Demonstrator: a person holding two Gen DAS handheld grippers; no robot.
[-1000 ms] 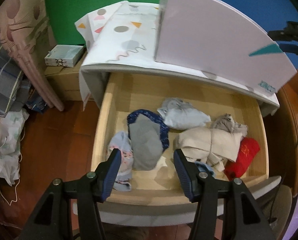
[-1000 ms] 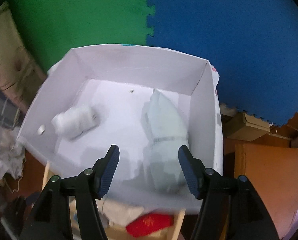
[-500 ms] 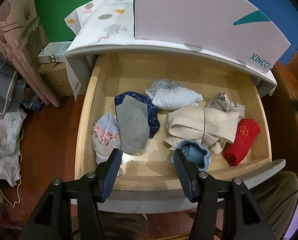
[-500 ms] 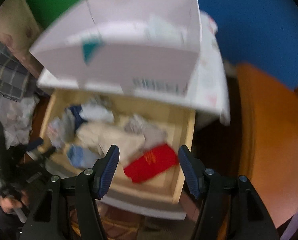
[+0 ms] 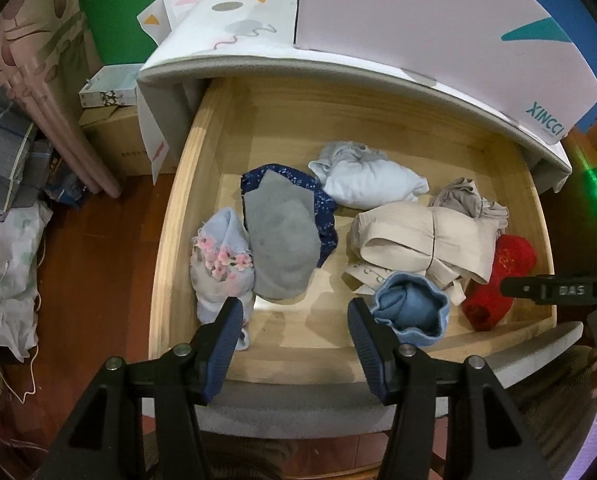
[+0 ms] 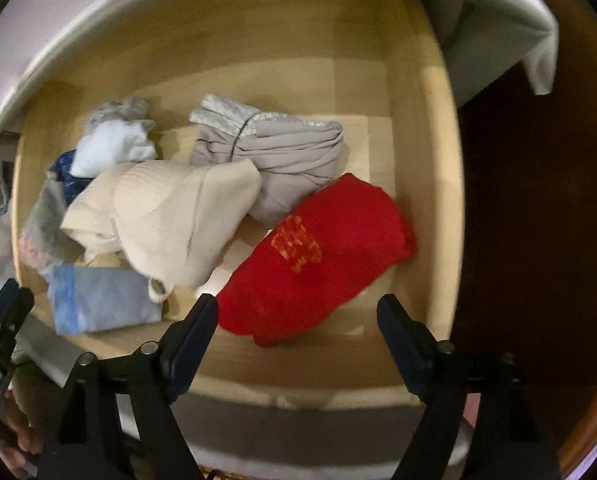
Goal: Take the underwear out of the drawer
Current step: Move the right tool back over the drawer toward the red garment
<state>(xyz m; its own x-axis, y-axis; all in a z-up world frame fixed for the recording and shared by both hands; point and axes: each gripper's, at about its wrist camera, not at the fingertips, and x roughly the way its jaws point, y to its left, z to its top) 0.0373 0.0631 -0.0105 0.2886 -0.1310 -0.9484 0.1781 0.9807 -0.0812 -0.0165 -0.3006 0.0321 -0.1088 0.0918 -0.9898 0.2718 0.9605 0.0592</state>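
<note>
An open wooden drawer (image 5: 202, 152) holds several folded underwear pieces. In the left wrist view I see a grey piece on navy (image 5: 282, 240), a floral light-blue roll (image 5: 222, 264), a white bundle (image 5: 370, 180), a beige piece (image 5: 422, 236), a blue roll (image 5: 410, 308) and a red piece (image 5: 506, 268). My left gripper (image 5: 294, 320) is open and empty above the drawer's front. My right gripper (image 6: 298, 316) is open and empty just above the red piece (image 6: 318, 252), next to the beige piece (image 6: 170, 216) and a taupe piece (image 6: 282, 156).
A white box (image 5: 418, 28) stands on the patterned cabinet top (image 5: 234, 32) above the drawer. Curtains and piled laundry (image 5: 6, 248) lie to the left on the wooden floor (image 5: 94, 264). A small box (image 5: 110, 92) sits on a carton behind.
My right gripper has swung from over the white box down to the drawer, close above the red piece. My left gripper has pulled back slightly, showing more of the drawer front.
</note>
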